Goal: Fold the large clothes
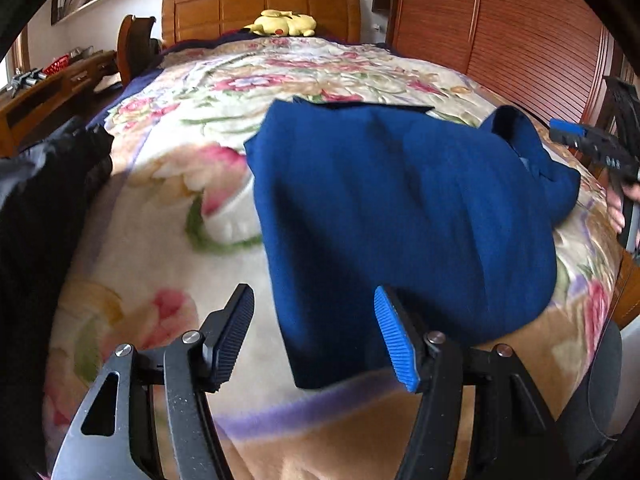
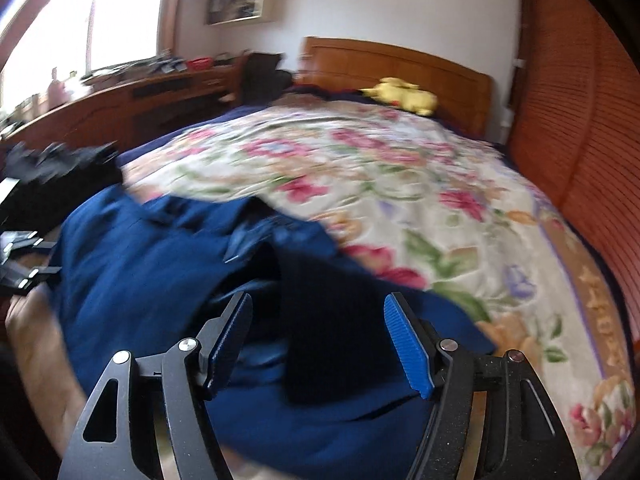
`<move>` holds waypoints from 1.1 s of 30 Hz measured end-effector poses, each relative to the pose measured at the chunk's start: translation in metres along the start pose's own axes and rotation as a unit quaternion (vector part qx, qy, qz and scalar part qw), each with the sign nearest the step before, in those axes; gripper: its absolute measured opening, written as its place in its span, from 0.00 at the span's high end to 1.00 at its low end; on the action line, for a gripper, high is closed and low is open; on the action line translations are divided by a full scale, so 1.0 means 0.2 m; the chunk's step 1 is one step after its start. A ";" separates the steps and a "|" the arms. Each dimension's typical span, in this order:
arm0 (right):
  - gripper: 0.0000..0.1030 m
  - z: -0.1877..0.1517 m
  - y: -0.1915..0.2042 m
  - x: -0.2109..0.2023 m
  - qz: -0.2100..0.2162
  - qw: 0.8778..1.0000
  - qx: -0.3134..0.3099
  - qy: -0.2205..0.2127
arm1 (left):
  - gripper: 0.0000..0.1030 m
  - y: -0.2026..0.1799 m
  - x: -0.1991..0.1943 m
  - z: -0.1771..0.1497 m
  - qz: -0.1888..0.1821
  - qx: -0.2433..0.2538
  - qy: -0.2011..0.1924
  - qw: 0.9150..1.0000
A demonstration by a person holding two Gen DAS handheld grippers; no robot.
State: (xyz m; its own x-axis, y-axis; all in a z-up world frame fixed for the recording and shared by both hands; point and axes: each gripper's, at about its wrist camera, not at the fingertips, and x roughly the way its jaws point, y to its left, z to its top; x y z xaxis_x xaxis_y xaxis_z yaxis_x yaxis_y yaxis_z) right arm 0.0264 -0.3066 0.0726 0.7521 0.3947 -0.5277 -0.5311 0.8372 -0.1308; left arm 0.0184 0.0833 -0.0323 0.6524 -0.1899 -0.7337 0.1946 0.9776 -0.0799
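A dark blue garment point(image 1: 400, 216) lies partly folded on the floral blanket point(image 1: 192, 128) of a bed. In the left wrist view my left gripper point(image 1: 316, 340) is open and empty, just above the garment's near left corner. The right gripper point(image 1: 592, 144) shows at the far right edge of that view, beside the garment's bunched end. In the right wrist view my right gripper point(image 2: 320, 344) is open and empty, over the blue garment point(image 2: 152, 264), whose folds are rumpled below it. The left gripper point(image 2: 20, 260) shows at that view's left edge.
A black garment point(image 1: 44, 200) lies at the bed's left side. A yellow plush toy point(image 1: 284, 23) sits by the wooden headboard point(image 1: 260, 4). A wooden desk point(image 2: 120, 96) with clutter stands to the left, and a slatted wooden wardrobe point(image 1: 520, 32) runs along the right.
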 end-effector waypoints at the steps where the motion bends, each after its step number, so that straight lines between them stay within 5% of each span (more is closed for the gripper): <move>1: 0.32 -0.02 0.02 0.00 0.009 1.000 -0.003 0.003 | 0.38 0.00 0.00 -0.01 -0.004 0.000 0.002 1.000; 9: 0.32 -0.13 0.05 0.04 0.047 0.998 -0.017 0.029 | 0.43 -0.04 0.03 -0.06 -0.006 0.009 0.010 1.000; 12: 0.32 -0.16 0.07 0.05 0.048 0.998 -0.024 0.037 | 0.72 -0.06 0.01 -0.06 -0.009 0.016 0.004 1.000; 13: 0.32 -0.17 0.06 0.06 0.049 0.998 -0.023 0.039 | 0.88 -0.07 0.00 -0.05 -0.006 0.019 -0.002 1.000; 15: 0.32 -0.16 0.05 0.07 0.050 0.998 -0.022 0.040 | 0.93 -0.08 -0.03 -0.03 -0.002 0.018 -0.016 1.000; 24: 0.32 -0.14 0.08 0.04 0.064 0.997 -0.015 0.030 | 0.95 -0.10 -0.26 0.38 0.000 -0.014 -0.161 0.987; 33: 0.32 -0.13 0.13 0.11 0.094 0.994 -0.039 0.028 | 0.95 -0.01 -0.10 0.79 0.036 -0.030 -0.179 0.983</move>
State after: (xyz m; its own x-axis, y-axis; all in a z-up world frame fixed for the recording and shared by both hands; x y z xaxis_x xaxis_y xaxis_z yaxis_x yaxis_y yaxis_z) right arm 0.0186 -0.2853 0.0359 0.6156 0.5175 -0.5943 -0.6901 0.7182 -0.0894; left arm 0.1199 0.0708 0.0898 0.8810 -0.1284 -0.4554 0.1016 0.9914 -0.0830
